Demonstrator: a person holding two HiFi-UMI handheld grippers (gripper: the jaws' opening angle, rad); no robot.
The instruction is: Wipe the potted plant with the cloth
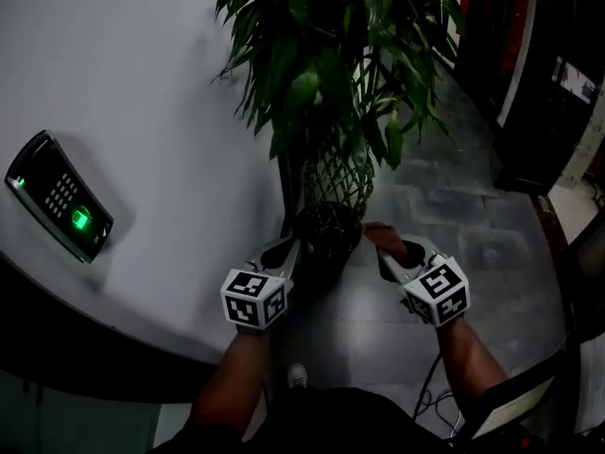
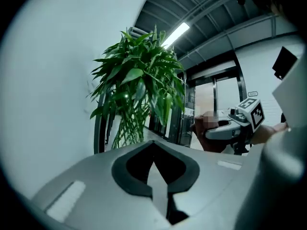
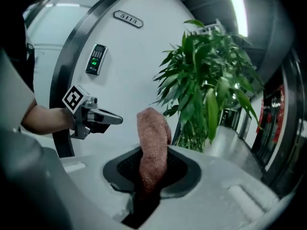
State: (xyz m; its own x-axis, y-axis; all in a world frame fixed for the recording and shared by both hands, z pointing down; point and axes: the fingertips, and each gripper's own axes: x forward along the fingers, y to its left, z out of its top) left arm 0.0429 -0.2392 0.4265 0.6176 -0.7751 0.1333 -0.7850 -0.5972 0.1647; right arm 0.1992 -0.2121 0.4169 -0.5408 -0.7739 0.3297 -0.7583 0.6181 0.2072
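The potted plant (image 1: 331,55) stands against the white curved wall, with broad green leaves, braided stems and a dark pot (image 1: 326,235). My right gripper (image 1: 389,247) is shut on a pinkish-brown cloth (image 3: 152,143), which sticks up out of the jaws; it is just right of the pot. My left gripper (image 1: 282,248) is just left of the pot, shut with nothing in it (image 2: 153,166). The plant (image 3: 211,80) rises ahead and to the right in the right gripper view, and the plant (image 2: 139,90) is ahead and to the left in the left gripper view. Neither gripper touches the leaves.
A keypad reader (image 1: 59,208) with a green light is mounted on the white wall (image 1: 123,83) at left. Dark doors (image 1: 539,74) stand at the far right beyond the grey tiled floor (image 1: 444,197). A cable (image 1: 430,400) lies on the floor near my feet.
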